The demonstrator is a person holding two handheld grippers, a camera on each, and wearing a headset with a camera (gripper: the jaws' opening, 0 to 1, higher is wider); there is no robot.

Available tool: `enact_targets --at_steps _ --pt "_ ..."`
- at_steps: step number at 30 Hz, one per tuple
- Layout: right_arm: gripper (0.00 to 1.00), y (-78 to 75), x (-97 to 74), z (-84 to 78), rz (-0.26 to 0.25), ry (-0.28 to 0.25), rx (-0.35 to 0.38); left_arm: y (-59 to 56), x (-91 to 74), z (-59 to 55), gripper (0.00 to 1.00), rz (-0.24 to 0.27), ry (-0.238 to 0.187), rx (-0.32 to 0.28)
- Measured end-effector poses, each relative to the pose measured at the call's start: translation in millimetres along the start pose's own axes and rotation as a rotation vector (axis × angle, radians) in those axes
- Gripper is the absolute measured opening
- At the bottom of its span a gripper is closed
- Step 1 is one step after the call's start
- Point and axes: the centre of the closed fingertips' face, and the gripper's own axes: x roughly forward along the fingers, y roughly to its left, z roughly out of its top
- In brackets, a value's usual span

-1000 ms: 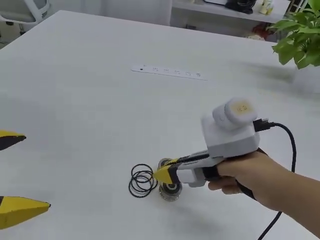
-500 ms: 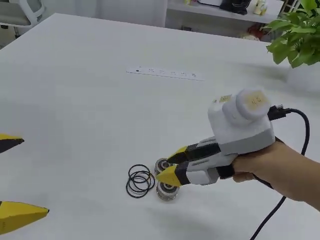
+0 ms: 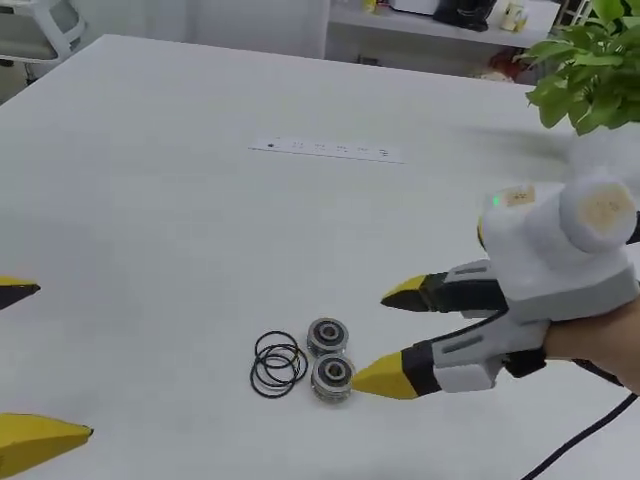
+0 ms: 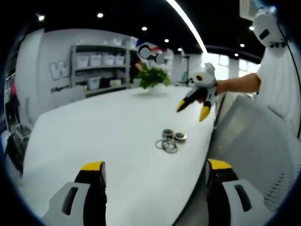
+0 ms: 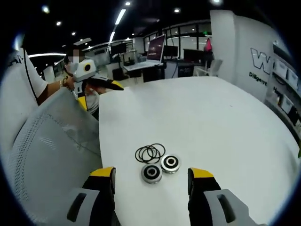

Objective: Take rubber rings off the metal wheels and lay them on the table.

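Two small metal wheels lie side by side on the white table. A loose pile of thin black rubber rings rests just left of them. My right gripper hovers open to the right of the wheels, its lower yellow tip close to the nearer wheel and holding nothing. In the right gripper view the wheels and the rings lie just ahead of the open right gripper. My left gripper stays open far to the left, empty, with the wheels and rings well ahead of it.
A white power strip lies on the table farther back. A green plant stands at the far right corner. A grey mesh chair back stands at the table's near edge.
My right gripper has drawn back to the right, away from the wheels, and its jaws have spread open. The wheels, the rings and the left gripper stay where they were.
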Motion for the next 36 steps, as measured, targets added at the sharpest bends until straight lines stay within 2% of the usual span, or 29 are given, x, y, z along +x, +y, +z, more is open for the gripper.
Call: enact_targets --at_steps 5,11,15,22,29,36 --pt "0.69 -2.9 -11.9 -6.1 -0.022 -0.048 0.051 2.7 -2.3 -1.0 0.91 0.011 -0.006 -0.011" --pt "0.79 -6.8 -25.3 -16.8 -0.071 -0.110 0.127 5.1 -4.1 -5.0 0.94 0.022 -0.009 -0.026" --pt "0.87 -10.3 -29.6 -30.4 -0.105 -0.109 0.173 5.8 -5.8 -7.0 0.98 0.025 -0.006 -0.023" --pt "0.99 -3.7 -30.3 -48.9 -0.120 -0.099 0.240 6.8 -11.3 -13.5 1.00 0.039 0.007 -0.044" --pt "0.99 -0.1 -30.4 -67.2 -0.126 -0.065 0.278 5.2 -15.0 -16.8 1.00 0.037 0.008 -0.065" --pt "0.99 1.9 -31.3 -69.5 -0.140 -0.065 0.292 2.2 -13.3 -13.4 1.00 0.038 0.007 -0.058"
